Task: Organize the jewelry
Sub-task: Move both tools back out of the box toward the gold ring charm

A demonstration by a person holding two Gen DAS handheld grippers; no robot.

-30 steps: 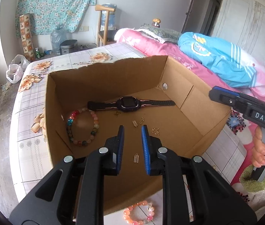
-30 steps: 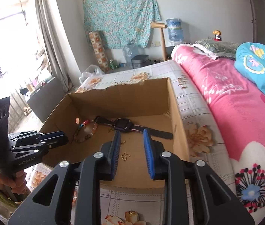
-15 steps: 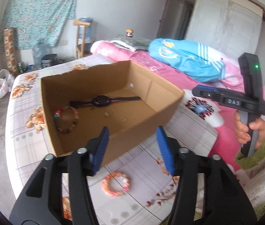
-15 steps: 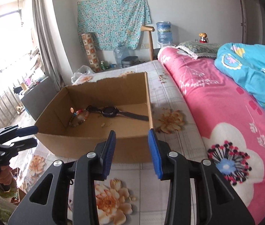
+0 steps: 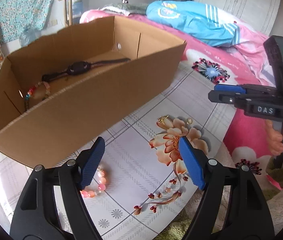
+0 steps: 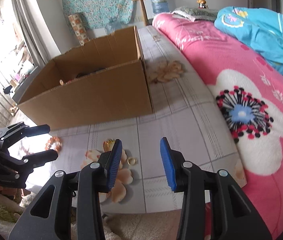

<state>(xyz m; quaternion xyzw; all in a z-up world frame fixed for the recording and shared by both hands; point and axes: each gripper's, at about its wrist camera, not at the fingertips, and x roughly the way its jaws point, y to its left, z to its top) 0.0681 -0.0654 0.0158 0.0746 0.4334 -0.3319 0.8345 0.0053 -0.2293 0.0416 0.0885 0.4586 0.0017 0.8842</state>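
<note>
The left gripper hangs over the flowered table cover, its jaws opening wide with nothing between them. Just beside its left pad lies a pink bead bracelet, partly hidden by that pad. A second ago this gripper was nearly closed over the inside of the cardboard box; it has since drawn back, so the box now stands ahead and to its left. Inside the box lie a black watch and a multicoloured bead bracelet.

The right gripper is part open and empty, a little wider than a second ago, and has also pulled back from the box. Just left of its left pad lie a gold ring and a small gold piece.
</note>
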